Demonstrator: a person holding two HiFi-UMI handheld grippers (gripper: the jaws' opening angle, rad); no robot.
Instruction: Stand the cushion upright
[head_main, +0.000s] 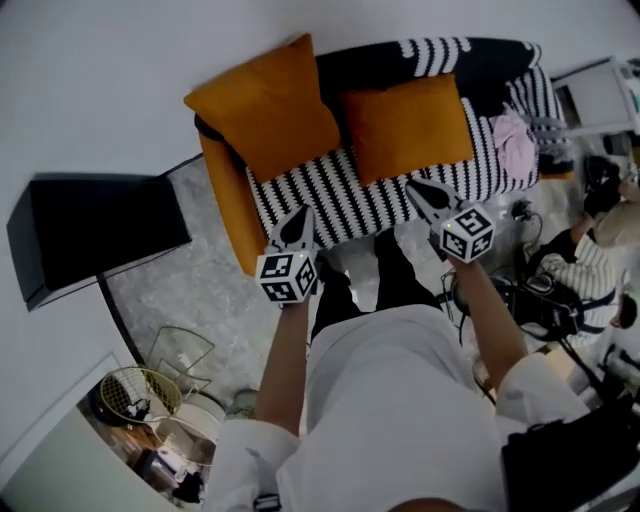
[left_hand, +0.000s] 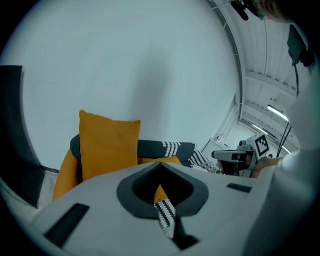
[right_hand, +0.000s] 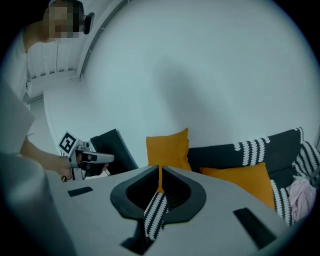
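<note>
**Closed grippers facing the sofa**

The left gripper (head_main: 297, 226) and right gripper (head_main: 426, 196) are hovering empty with their jaws together at the striped sofa's (head_main: 340, 200) front edge. The orange cushion (head_main: 265, 105) is standing at eleven o'clock, the second cushion (head_main: 405, 125) is leaning at one, and a pink cloth (head_main: 515, 145) is lying at two.

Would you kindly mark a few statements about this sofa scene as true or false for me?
1. Two orange cushions sit on the sofa. True.
2. The left claw grips a cushion. False: it is shut on nothing, clear of both cushions.
3. A pink cloth lies at the sofa's right end in the head view. True.
4. The sofa is plain green all over. False: its seat is black and white striped.
5. The right claw stands wide open. False: its jaws are together and empty.
</note>
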